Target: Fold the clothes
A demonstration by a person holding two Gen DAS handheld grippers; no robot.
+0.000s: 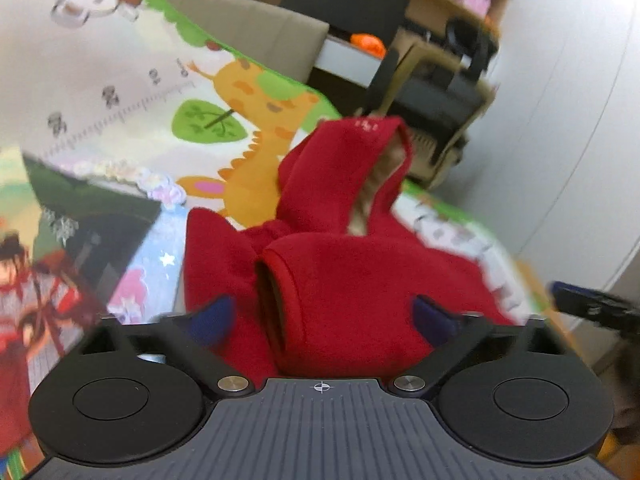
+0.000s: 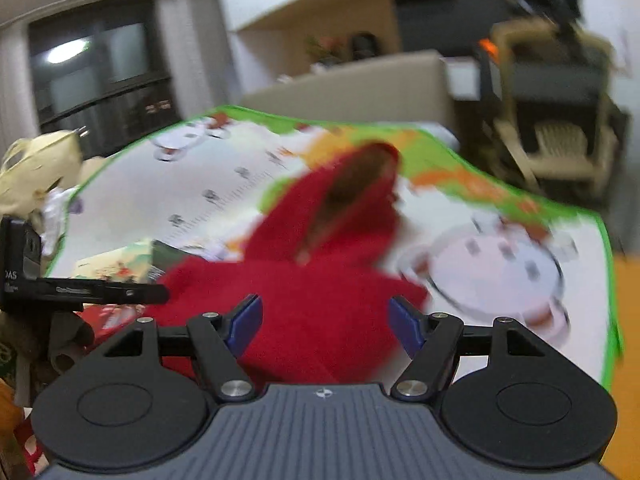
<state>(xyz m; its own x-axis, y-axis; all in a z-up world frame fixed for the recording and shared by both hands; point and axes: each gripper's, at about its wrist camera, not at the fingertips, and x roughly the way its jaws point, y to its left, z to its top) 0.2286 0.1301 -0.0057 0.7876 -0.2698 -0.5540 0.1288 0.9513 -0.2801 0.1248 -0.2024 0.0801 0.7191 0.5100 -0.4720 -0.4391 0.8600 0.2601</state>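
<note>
We see the hoodie [image 1: 340, 264] lying on the play mat [image 1: 120, 120] at frame centre, hood toward the top, a sofa [image 1: 256, 28] behind the mat.

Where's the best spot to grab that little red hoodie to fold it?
Probably the sleeve cuff of the red hoodie, from the near side. Its rolled edge stands up off the mat, just ahead of the open left gripper, so the fingers can close across it. The flat body offers less to pinch.
</note>
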